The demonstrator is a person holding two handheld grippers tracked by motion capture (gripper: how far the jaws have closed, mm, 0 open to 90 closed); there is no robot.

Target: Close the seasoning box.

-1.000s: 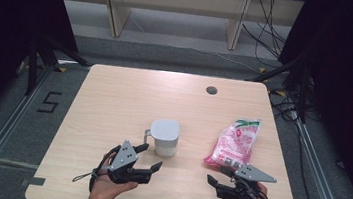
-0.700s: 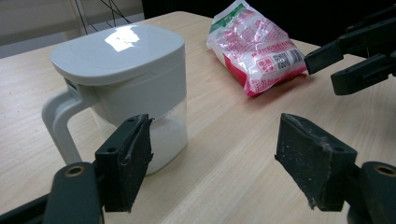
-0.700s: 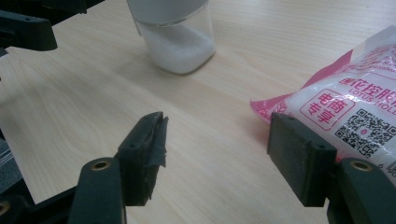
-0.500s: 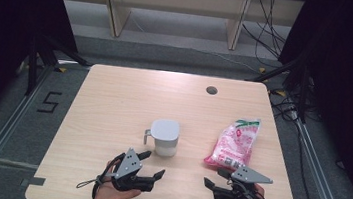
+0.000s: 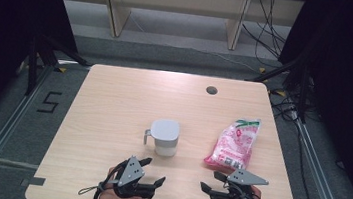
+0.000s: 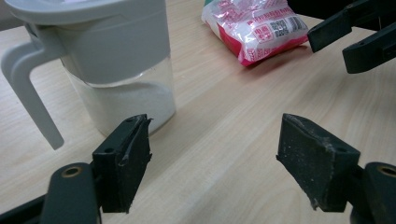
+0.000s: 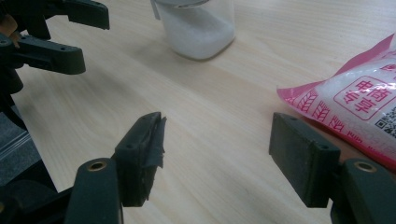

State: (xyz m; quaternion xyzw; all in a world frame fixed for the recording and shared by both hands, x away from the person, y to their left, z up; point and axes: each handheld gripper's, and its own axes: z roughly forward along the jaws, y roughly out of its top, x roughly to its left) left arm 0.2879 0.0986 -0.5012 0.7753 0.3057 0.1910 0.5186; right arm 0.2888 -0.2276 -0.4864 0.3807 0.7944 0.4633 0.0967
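Both grippers low at frame bottom, jaws spread, empty: left gripper (image 5: 148,173) aimed at lidded jug (image 5: 164,137) mid-bench; right gripper (image 5: 211,182) just below pink bag (image 5: 235,143), likely readying pickup.

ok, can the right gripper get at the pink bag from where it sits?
Probably yes. The right gripper sits just short of the pink bag with its jaws open and nothing held, and bare table lies between them. The lidded jug stands off to the side.
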